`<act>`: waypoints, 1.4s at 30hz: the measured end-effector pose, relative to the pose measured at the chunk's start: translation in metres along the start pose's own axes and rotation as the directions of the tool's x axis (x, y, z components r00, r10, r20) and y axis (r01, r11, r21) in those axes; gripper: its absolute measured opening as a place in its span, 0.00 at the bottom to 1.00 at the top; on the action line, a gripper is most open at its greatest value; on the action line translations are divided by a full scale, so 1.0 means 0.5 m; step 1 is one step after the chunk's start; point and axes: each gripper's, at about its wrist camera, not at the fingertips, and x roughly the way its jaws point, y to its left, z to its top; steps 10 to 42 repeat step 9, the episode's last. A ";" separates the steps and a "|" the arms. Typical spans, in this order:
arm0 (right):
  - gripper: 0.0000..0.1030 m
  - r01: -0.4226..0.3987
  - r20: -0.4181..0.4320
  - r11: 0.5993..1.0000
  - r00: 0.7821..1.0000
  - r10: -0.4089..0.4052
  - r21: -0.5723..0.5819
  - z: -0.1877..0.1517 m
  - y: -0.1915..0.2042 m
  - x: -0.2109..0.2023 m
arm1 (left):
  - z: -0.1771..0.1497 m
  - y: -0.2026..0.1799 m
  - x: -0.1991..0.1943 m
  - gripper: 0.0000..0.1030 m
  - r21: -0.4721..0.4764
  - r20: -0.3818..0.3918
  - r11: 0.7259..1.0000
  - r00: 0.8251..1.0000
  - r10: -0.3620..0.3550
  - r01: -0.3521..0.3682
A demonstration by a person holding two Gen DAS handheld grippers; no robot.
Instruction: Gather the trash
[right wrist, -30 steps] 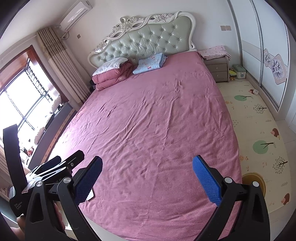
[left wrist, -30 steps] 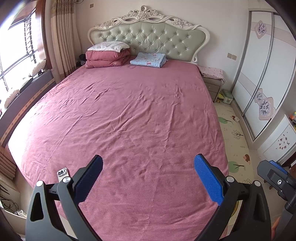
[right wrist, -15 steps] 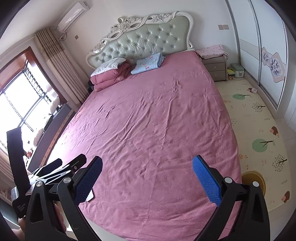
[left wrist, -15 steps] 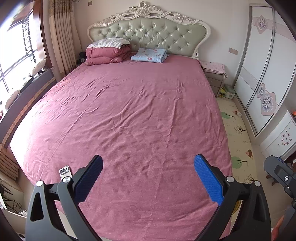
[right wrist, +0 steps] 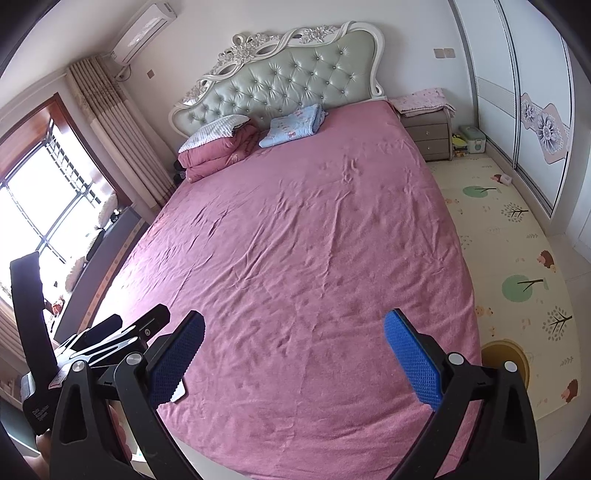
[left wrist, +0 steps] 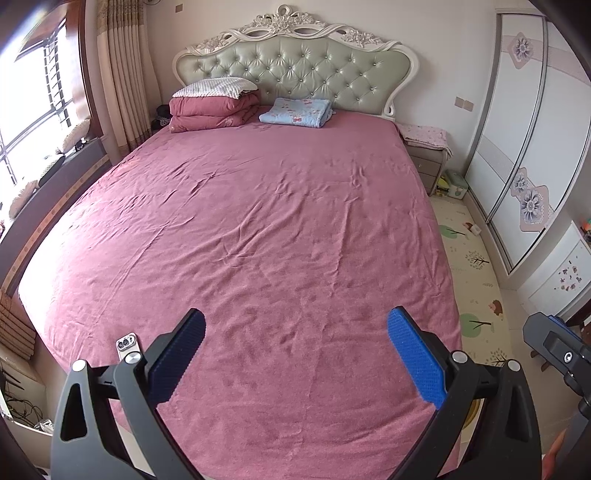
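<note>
Two empty claws raised over a pink bed, scanning for trash.

Over the last second both views have lifted, showing more headboard; left claw [left wrist: 295, 354] and right claw [right wrist: 293, 354] gape wide, holding nothing; no trash shows ahead on the bedsheet [left wrist: 266, 229]; a phone [left wrist: 127, 345] lies just left of the left claw.

**Home bedroom**

Scene was a lived-in bedroom. A large bed [left wrist: 258, 229] with pink sheet filled the room, backed by a tufted green headboard [left wrist: 295, 74] with carved white frame. Folded quilt [left wrist: 212, 112] and blue blanket [left wrist: 295, 112] sat at the head. Nightstand [right wrist: 430, 134], sliding wardrobe [left wrist: 524, 129], curtains [left wrist: 125, 70], wall air conditioner [right wrist: 144, 29] and a cartoon play mat [right wrist: 509, 251] rounded it out.
</note>
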 end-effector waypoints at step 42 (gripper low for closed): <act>0.92 0.001 -0.002 1.000 1.000 -0.001 0.002 0.000 0.000 0.000 | 0.003 -0.005 0.004 0.96 -0.001 0.006 1.000 1.000 -0.010 0.010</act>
